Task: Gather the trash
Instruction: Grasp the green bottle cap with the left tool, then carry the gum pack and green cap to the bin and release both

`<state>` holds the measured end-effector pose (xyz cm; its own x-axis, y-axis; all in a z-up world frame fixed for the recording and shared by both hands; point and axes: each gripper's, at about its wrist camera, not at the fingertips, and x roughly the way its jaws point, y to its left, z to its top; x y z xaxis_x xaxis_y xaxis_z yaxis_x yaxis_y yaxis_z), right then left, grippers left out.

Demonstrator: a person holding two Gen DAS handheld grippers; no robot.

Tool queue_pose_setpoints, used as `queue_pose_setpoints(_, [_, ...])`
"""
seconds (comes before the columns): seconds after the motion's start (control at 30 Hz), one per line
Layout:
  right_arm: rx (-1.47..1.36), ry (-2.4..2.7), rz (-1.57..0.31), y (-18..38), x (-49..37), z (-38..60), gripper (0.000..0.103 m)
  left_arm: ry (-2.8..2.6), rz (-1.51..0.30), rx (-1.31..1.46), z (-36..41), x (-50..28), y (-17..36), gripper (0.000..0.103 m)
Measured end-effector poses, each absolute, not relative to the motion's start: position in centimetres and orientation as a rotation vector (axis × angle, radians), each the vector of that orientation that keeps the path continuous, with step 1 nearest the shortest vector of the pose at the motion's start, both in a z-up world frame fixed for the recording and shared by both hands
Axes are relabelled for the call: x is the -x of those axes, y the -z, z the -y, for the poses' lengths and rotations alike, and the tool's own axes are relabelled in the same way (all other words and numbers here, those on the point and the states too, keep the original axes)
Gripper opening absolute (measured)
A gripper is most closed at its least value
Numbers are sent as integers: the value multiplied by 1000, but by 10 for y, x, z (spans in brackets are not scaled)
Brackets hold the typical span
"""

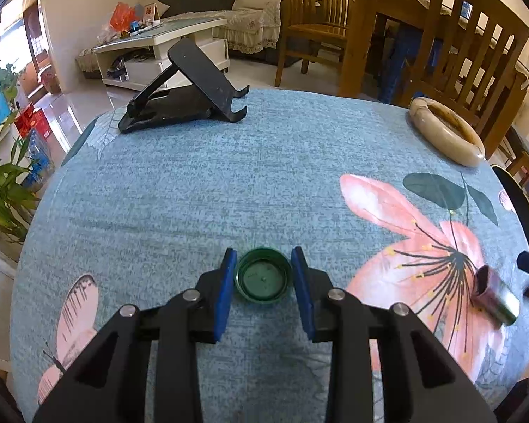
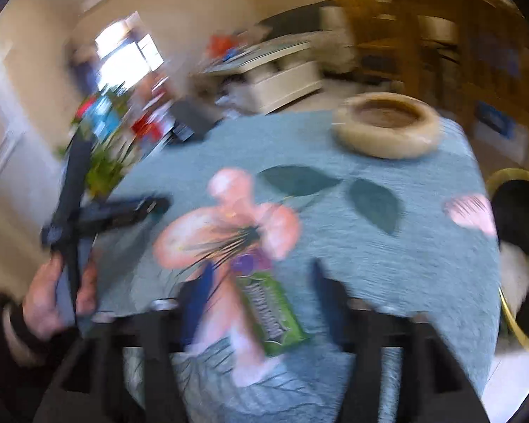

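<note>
I work over a table (image 1: 194, 183) covered with a blue-grey woven cloth that has big pink flowers and dark green leaves printed on it. Behind it I see a living room: wooden chairs (image 1: 314, 21) with slatted backs, a white low table (image 1: 158, 46), a dark sofa and a green plant (image 1: 0, 183) at the left edge. On the far side of the cloth stand a black folding phone stand (image 1: 190, 91) and a round beige stone-like ashtray (image 1: 448, 130).

My left gripper (image 1: 263, 275) points down at the cloth. Its blue pads (image 1: 225, 292) are narrowly apart and a green plastic bottle cap (image 1: 263, 276) lies between them, open side up, with a ribbed round wall. The pads stand just beside the cap on both sides; I cannot tell if they already press on it.

The right wrist view is blurred. My right gripper (image 2: 261, 282) has its fingers spread wide, and a flat green and purple wrapper (image 2: 268, 310), glossy with printed letters, lies on the cloth between them. The pads do not touch it. At the left of this view a hand (image 2: 53, 303) grips the handle of the other gripper. At the right edge there is a black bin with a golden rim (image 2: 511, 317).
</note>
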<state>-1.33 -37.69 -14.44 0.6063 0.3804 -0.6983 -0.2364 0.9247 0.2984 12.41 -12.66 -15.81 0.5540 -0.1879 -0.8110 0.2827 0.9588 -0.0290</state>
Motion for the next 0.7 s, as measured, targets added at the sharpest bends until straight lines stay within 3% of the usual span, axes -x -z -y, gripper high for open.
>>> queue_pose_setpoints(0.13, [55, -387, -907, 152, 9, 347, 61, 285, -948, -107, 124, -121, 158, 32])
queue_pose_setpoints(0.27, [169, -395, -979, 169, 6, 337, 38, 292, -944, -110, 121, -116, 158, 32])
queue_pose_setpoints(0.7, [170, -405, -913, 173, 17, 344, 39, 261, -938, -160, 125, -108, 159, 33])
